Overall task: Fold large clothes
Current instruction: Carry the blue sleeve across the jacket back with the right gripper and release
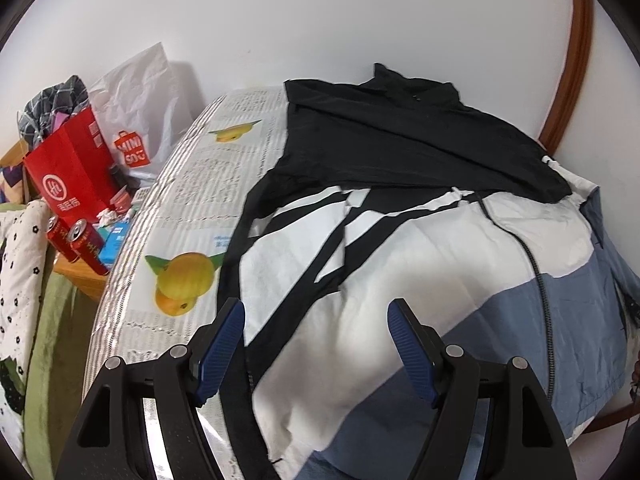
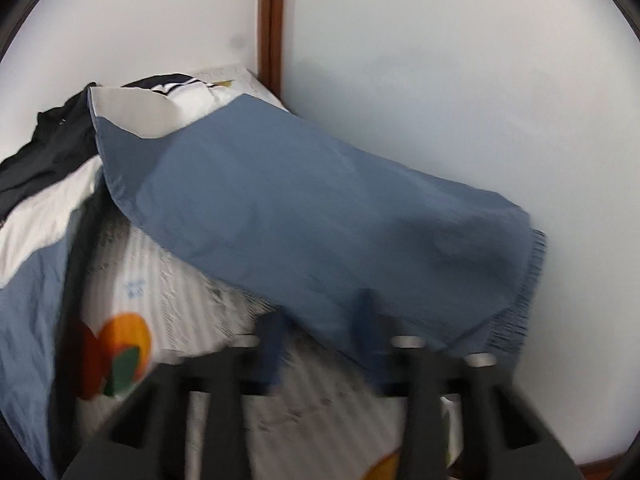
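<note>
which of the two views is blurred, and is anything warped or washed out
Right wrist view: motion blur smears the right tongs and the blue sleeve near them; the wall is flat white. Left wrist view: sharp on the left tongs and jacket. Both: fisheye bends the door frame and darkens the corners.

Jacket (image 1: pixel 420 264) colour-blocked: black top, white middle crossed by black stripes, slate-blue bottom; blue sleeve (image 2: pixel 320 216) with darker ribbed cuff. Mattress cover (image 1: pixel 192 184) white-grey striped, printed with yellow-orange fruit and green leaves. Red paper bag (image 1: pixel 68 168) with white logo; white plastic bag (image 1: pixel 136 92) with red-orange emblem. Two red cans (image 1: pixel 78 242). Gripper pads (image 1: pixel 224 344) blue, frames black. Wall trim (image 1: pixel 572 68) brown.
</note>
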`<state>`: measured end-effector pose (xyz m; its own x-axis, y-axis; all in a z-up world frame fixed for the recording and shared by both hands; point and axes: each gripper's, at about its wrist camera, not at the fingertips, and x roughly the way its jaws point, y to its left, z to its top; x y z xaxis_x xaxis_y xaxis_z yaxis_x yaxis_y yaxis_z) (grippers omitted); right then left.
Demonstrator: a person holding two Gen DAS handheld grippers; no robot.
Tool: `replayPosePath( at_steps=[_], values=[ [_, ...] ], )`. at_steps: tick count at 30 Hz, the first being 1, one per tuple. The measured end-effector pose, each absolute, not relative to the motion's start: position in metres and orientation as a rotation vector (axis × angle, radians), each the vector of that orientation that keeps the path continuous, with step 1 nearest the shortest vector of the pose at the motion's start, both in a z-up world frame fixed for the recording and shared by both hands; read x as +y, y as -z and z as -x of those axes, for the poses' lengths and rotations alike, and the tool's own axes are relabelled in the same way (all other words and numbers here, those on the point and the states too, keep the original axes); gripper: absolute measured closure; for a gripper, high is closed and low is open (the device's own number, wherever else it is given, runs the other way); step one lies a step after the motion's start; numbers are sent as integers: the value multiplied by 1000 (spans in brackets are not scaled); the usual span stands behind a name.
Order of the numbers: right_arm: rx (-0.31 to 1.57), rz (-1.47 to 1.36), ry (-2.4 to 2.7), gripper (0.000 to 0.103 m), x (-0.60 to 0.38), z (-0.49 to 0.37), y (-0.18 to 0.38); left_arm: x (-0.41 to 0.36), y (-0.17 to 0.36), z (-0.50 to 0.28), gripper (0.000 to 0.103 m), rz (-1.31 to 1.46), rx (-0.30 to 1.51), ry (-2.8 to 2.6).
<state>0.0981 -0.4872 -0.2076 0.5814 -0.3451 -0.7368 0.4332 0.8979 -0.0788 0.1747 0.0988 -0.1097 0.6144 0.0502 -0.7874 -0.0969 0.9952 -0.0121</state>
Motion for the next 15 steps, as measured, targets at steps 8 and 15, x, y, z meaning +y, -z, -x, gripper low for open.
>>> replayPosePath(
  at_steps=[8,15],
  values=[
    [732,7,482,101,-461,-105,152,122,125,-177,31,19,919,-162],
    [572,14,419,101,-418,-130,73,133,127,-178,31,45,902,-140]
  ],
)
